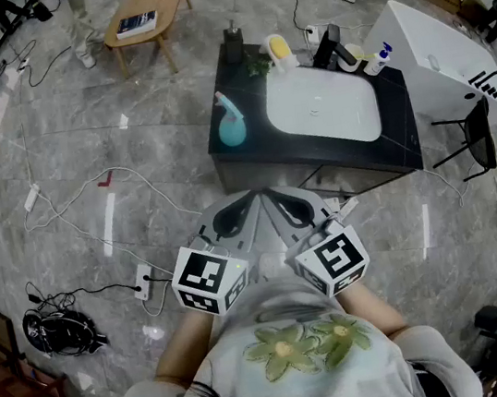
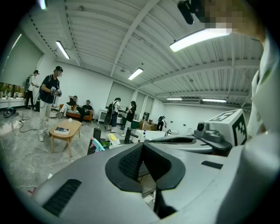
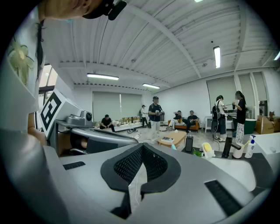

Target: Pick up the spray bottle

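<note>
The teal spray bottle [image 1: 230, 123] stands upright on the near left corner of a black sink counter [image 1: 399, 146]. It shows small and far off in the left gripper view [image 2: 98, 145] and the right gripper view [image 3: 173, 147]. Both grippers are held close to the person's chest, well short of the counter, and point towards it. My left gripper [image 1: 235, 215] [image 2: 142, 146] is shut, its black pads meeting at the tips with nothing between them. My right gripper [image 1: 292, 206] [image 3: 142, 146] is shut and empty too.
The counter holds a white basin [image 1: 321, 105], a black faucet [image 1: 329, 45], a black dispenser [image 1: 232, 44] and a yellow item [image 1: 279, 50]. A wooden coffee table [image 1: 149, 12] stands beyond. Cables [image 1: 72, 207] trail over the marble floor at left. A dark chair [image 1: 472, 134] is at right. Several people are in the background.
</note>
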